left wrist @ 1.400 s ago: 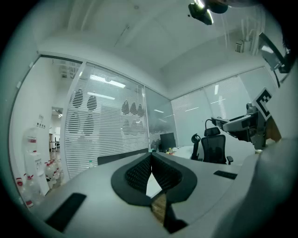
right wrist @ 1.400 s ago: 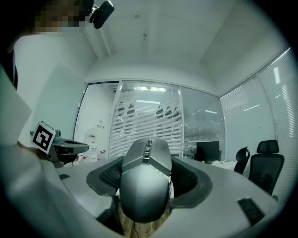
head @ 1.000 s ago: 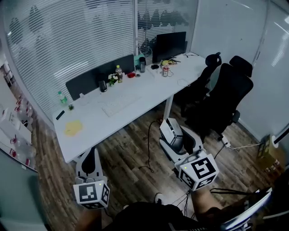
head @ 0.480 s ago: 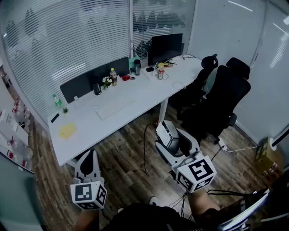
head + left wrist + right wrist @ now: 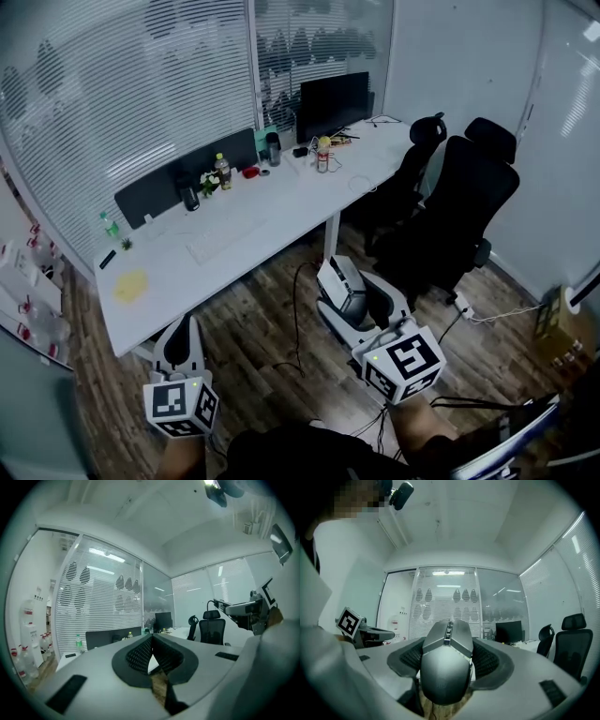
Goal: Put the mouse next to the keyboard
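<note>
A grey mouse (image 5: 446, 667) fills the right gripper view, and my right gripper (image 5: 448, 637) is shut on its sides. In the head view that gripper (image 5: 349, 292) hangs low over the wooden floor with the mouse (image 5: 339, 278) in it, and the mouse's cable (image 5: 298, 309) trails down. The white keyboard (image 5: 221, 240) lies on the white desk (image 5: 281, 202), well ahead of both grippers. My left gripper (image 5: 178, 345) is at the lower left, below the desk's front edge. In the left gripper view its fingertips (image 5: 151, 640) touch with nothing between them.
Two black office chairs (image 5: 455, 211) stand right of the desk. On the desk are a dark monitor (image 5: 333, 101), bottles (image 5: 223, 172), a dark divider panel (image 5: 183, 178) and a yellow pad (image 5: 129, 285). Behind it runs a glass wall with blinds. Cables lie on the floor.
The desk and the things on it have slid left and slightly up in the head view. Both grippers stay low in front, the right one still holding the mouse.
</note>
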The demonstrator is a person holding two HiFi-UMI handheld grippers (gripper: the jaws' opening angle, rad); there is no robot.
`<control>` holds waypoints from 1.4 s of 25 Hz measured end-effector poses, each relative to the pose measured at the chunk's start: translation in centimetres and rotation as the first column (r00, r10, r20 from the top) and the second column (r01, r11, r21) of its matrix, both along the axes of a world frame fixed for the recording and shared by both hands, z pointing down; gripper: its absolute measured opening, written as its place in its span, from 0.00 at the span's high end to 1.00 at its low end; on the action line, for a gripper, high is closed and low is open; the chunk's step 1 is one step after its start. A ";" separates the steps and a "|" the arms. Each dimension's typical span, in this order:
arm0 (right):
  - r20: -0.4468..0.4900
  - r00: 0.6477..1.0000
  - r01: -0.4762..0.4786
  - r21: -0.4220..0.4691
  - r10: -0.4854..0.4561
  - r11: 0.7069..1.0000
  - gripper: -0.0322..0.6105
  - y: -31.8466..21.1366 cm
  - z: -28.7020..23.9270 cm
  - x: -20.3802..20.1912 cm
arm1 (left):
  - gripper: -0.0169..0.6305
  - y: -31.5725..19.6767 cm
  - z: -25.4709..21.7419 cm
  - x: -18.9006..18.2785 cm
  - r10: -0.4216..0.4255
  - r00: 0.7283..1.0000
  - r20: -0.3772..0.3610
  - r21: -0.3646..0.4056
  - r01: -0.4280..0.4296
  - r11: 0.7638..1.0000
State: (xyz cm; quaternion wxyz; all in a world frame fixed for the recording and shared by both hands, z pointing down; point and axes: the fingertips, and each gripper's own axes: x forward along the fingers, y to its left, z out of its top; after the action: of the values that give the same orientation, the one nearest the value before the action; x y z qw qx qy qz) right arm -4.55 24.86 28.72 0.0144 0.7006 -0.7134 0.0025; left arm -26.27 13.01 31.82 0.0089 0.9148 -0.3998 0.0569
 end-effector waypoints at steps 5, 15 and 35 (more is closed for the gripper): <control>0.013 1.000 -0.010 0.007 0.010 1.000 0.49 0.0 0.5 2.6 | 0.93 -0.1 0.3 2.0 -0.004 1.000 0.025 0.012 0.003 1.000; 0.016 0.998 -0.065 -0.001 0.065 0.998 0.49 -4.3 1.3 5.5 | 0.93 -6.0 1.6 6.9 0.083 0.995 0.046 0.006 -0.083 0.997; -0.011 0.983 -0.183 -0.051 0.183 0.982 0.49 -19.7 1.1 7.0 | 0.93 -23.7 1.9 10.5 0.211 0.977 -0.009 -0.013 -0.211 0.977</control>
State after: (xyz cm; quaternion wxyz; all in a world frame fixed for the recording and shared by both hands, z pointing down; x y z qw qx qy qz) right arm 2.48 5.11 29.87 0.0344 0.7626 -0.6456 0.0202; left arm -15.76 -10.73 33.69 0.0107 0.9522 -0.3001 0.0567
